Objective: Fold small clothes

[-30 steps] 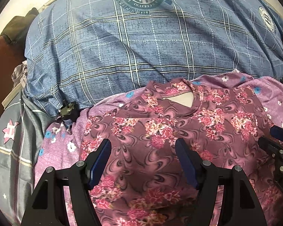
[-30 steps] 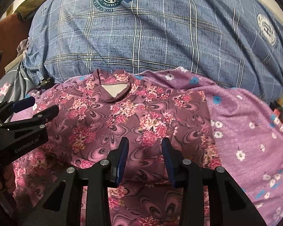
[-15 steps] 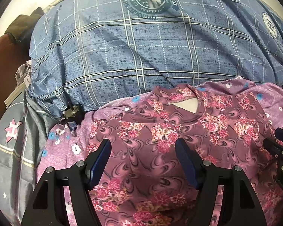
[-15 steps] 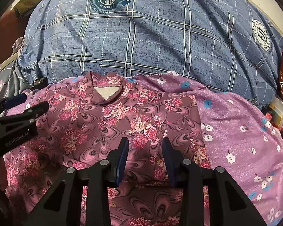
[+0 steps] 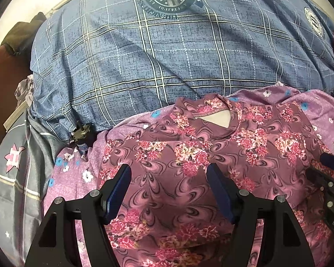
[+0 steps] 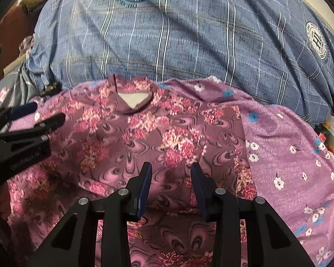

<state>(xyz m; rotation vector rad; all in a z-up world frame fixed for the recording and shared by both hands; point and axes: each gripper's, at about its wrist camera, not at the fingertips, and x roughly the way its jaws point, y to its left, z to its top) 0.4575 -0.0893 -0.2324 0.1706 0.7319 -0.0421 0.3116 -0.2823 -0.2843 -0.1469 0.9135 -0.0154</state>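
The maroon floral top (image 5: 189, 155) lies spread across the lower middle of both wrist views, neckline toward the top of the frame with a pale triangle of inner fabric showing in the opening; in the right wrist view (image 6: 144, 138) it fills the centre and lower left. It rests on a lilac flowered cloth (image 6: 289, 155) that sticks out past it on the right of the right wrist view and at the lower left of the left wrist view. Beyond both, a blue checked bedcover (image 5: 167, 55) with round printed crests takes up the upper half of each frame. The left gripper (image 5: 169, 190) sits at the bottom centre of its view above the top's front, jaws wide apart with nothing between them. The right gripper (image 6: 171, 183) hangs over the top's lower middle with a narrower gap between its blue pads, also holding nothing. Compared with a second ago, the top sits lower and smaller in both views and more of the bedcover shows above it, as both grippers have drawn back from it; the jaw gaps look unchanged. The right wrist view is slightly blurred.
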